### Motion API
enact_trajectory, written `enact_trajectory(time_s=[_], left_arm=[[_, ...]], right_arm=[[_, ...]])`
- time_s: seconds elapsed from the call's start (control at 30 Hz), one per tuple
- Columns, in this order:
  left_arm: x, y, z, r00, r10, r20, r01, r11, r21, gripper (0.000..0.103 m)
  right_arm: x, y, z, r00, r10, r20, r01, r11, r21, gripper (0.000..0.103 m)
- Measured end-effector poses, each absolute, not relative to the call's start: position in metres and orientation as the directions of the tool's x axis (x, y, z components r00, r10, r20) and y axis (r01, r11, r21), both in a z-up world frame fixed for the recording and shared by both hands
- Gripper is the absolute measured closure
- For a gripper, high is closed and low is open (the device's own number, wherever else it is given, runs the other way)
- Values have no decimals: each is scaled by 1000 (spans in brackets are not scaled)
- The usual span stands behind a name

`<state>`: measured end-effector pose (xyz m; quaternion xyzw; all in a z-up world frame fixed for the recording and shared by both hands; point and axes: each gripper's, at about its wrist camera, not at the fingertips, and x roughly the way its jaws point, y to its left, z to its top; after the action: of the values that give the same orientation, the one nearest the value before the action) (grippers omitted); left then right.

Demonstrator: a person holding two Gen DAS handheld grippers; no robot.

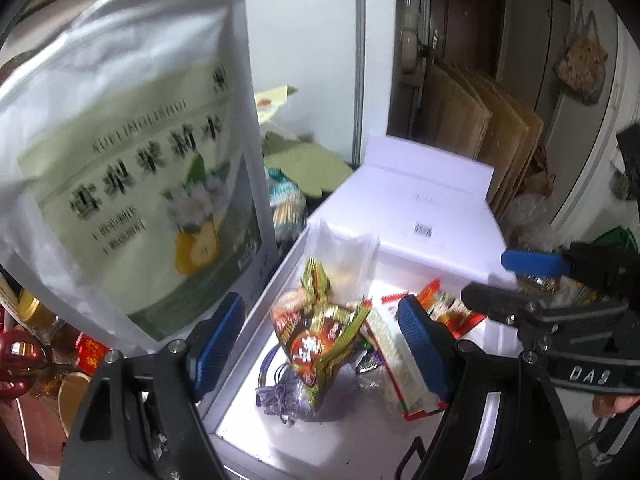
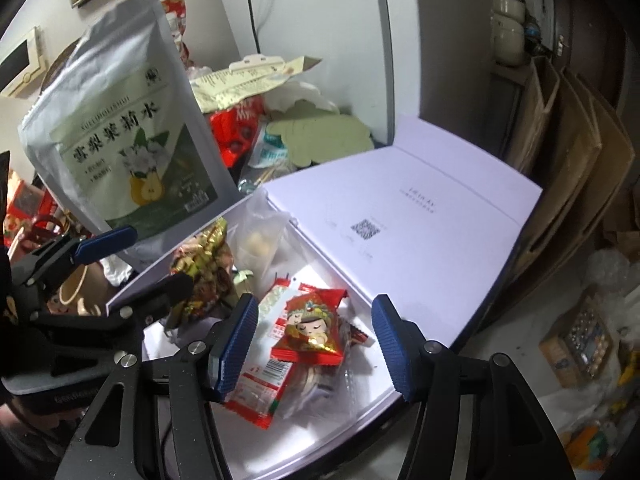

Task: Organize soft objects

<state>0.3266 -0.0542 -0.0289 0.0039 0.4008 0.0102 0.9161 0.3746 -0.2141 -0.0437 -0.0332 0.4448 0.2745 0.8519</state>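
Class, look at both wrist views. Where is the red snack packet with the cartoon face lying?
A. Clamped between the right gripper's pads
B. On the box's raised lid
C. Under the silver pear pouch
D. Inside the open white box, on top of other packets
D: the red snack packet rests on other packets inside the white box, in front of the open right gripper, with no pad touching it.

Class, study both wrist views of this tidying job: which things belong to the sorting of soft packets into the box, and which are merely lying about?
Part of the job:
white box
red snack packet
gold-green foil packets
purple drawstring pouch
clear plastic bag
silver pear-tea pouch

Just lying about:
folded cardboard
green card cutouts
hanging bag
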Motion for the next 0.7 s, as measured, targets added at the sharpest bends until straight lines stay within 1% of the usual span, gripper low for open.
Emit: enact_trajectory(time_s=[0.27, 0.4, 0.7], left_arm=[[314, -59, 11, 737, 34, -676, -15, 999, 34, 24], [304, -62, 29, 764, 35, -644, -12, 999, 40, 24], [274, -69, 69, 814, 3, -581, 23, 999, 37, 24]], right_arm=[[358, -223, -7, 522, 439, -731, -485, 858, 169, 44], [345, -225, 14, 577, 423, -699, -490, 864, 119, 44], [311, -238, 58, 656, 421, -627, -475, 875, 91, 44]])
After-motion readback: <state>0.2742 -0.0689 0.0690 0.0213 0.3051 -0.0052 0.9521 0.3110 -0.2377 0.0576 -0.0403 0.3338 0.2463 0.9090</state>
